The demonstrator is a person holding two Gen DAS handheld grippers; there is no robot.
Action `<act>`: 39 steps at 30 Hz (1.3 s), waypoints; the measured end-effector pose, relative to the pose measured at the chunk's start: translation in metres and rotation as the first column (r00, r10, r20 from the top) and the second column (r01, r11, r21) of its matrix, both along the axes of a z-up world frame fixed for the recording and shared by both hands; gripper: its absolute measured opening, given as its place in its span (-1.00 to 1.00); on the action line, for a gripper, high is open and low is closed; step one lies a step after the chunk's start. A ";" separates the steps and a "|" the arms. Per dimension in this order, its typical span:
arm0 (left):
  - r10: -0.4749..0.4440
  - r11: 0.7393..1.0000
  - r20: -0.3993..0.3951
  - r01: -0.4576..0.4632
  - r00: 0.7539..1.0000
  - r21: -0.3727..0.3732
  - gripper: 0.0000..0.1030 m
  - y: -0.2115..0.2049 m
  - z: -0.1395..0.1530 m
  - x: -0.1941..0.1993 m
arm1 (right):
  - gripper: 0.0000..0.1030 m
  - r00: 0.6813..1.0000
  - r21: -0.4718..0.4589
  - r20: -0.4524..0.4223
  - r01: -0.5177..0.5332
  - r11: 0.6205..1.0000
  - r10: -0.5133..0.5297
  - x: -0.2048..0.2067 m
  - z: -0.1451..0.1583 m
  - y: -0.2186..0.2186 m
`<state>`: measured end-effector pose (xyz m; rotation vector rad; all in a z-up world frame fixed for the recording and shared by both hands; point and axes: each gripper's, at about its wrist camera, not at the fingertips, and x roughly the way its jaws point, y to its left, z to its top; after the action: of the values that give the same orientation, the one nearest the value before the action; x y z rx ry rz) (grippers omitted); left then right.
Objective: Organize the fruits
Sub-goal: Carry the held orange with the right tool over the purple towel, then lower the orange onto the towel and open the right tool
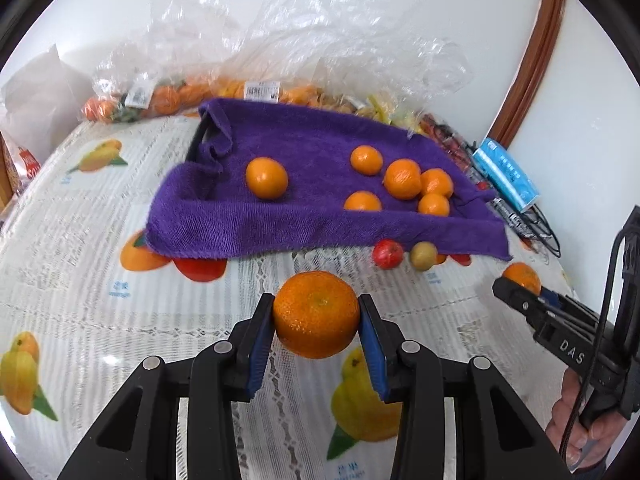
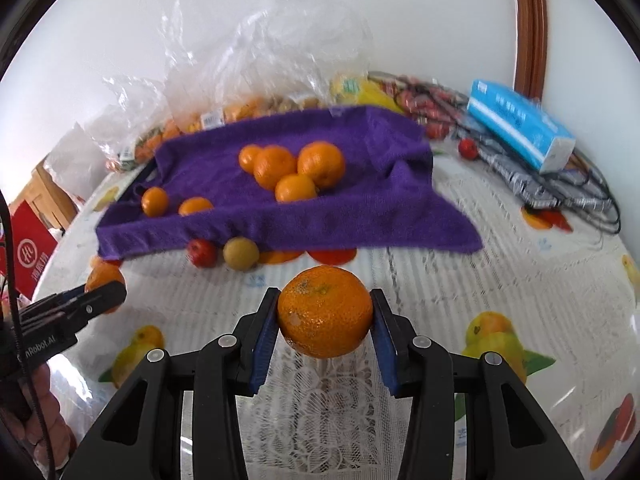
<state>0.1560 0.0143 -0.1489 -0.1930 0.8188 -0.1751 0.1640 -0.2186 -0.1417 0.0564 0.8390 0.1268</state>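
My left gripper [image 1: 316, 314] is shut on a mandarin [image 1: 316, 316] above the lace tablecloth. My right gripper [image 2: 325, 312] is shut on another mandarin [image 2: 325, 314]. Each gripper shows in the other's view, the right gripper [image 1: 516, 284] at the right, the left gripper [image 2: 102, 288] at the left, each with its orange. A purple towel [image 1: 304, 216] lies over a tray ahead, with several mandarins [image 1: 402, 179] on it. A small red fruit [image 1: 387, 253] and a small green-brown fruit [image 1: 423, 256] lie at the towel's front edge.
Clear plastic bags [image 1: 304, 52] with more fruit stand behind the towel against the wall. A blue tissue pack [image 2: 520, 126] and dark cables [image 2: 576, 196] lie at the right. A red box [image 2: 30, 254] stands at the far left.
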 end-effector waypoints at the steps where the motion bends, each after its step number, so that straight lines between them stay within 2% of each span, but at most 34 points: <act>1: 0.000 1.000 0.009 0.000 1.000 -0.004 -0.25 0.001 0.006 -0.002 | -0.15 1.000 -0.002 0.018 -0.005 1.000 0.005 -0.001 0.007 0.001; 10: 0.032 0.999 0.100 -0.032 0.994 -0.001 -0.25 0.009 0.055 0.014 | -0.15 0.993 0.000 0.117 -0.018 1.000 0.017 0.017 0.053 0.012; 15: 0.065 0.998 0.130 -0.065 0.989 -0.005 -0.25 0.016 0.065 0.034 | -0.15 0.989 0.007 0.144 -0.030 1.000 0.029 0.036 0.065 0.017; 26: 0.092 0.996 0.122 -0.093 0.988 0.008 -0.24 0.022 0.052 0.085 | -0.15 0.982 0.003 0.180 -0.061 0.998 0.059 0.084 0.072 0.030; 30: 0.100 0.995 0.114 -0.099 0.988 -0.009 -0.24 0.027 0.039 0.094 | -0.15 0.981 0.010 0.180 -0.072 0.997 0.070 0.093 0.059 0.032; 34: 0.114 0.993 0.092 -0.113 0.989 -0.020 -0.25 0.034 0.028 0.097 | -0.15 0.987 0.025 0.141 -0.078 0.997 0.073 0.102 0.037 0.029; 39: 0.120 0.993 0.102 -0.119 0.987 -0.018 -0.25 0.036 0.026 0.098 | -0.15 0.989 0.035 0.138 -0.063 0.997 0.057 0.106 0.033 0.020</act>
<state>0.2537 0.0501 -0.1226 -0.2417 0.7014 -0.0762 0.2703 -0.1989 -0.1083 0.0586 0.7016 0.2017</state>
